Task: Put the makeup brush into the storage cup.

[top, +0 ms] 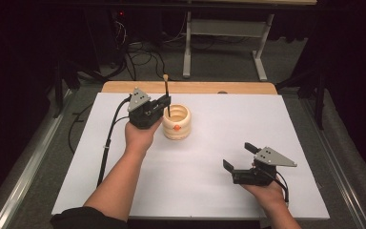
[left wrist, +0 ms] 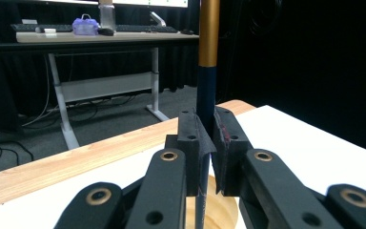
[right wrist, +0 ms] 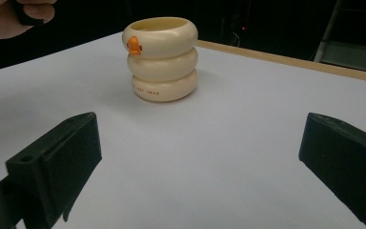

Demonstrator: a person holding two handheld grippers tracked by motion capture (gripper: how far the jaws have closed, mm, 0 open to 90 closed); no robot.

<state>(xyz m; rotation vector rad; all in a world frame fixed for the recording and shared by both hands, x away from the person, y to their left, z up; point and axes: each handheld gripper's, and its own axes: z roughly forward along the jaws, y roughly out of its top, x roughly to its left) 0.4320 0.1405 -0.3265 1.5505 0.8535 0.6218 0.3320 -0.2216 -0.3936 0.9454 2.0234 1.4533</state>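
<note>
A cream cup (top: 177,122) shaped like stacked rings, with a small orange beak on its side, stands on the white mat (top: 209,143); the right gripper view has the cup (right wrist: 162,59) straight ahead. My left gripper (top: 167,102) is shut on a thin upright stick (top: 166,95), dark below and gold above (left wrist: 208,43), with a pale knob on top. The stick's lower end reaches down into the cup's mouth (left wrist: 221,210). In its own view the left gripper (left wrist: 210,138) has both pads pressed on the dark shaft. My right gripper (top: 238,156) rests open near the front right, and nothing lies between the jaws of the right gripper (right wrist: 198,138).
The mat covers a wooden table whose bare edge (top: 190,87) runs along the back. Beyond it stand a desk frame (top: 224,43) and loose cables on the floor (top: 138,52). A far desk (left wrist: 90,36) holds a keyboard and small items.
</note>
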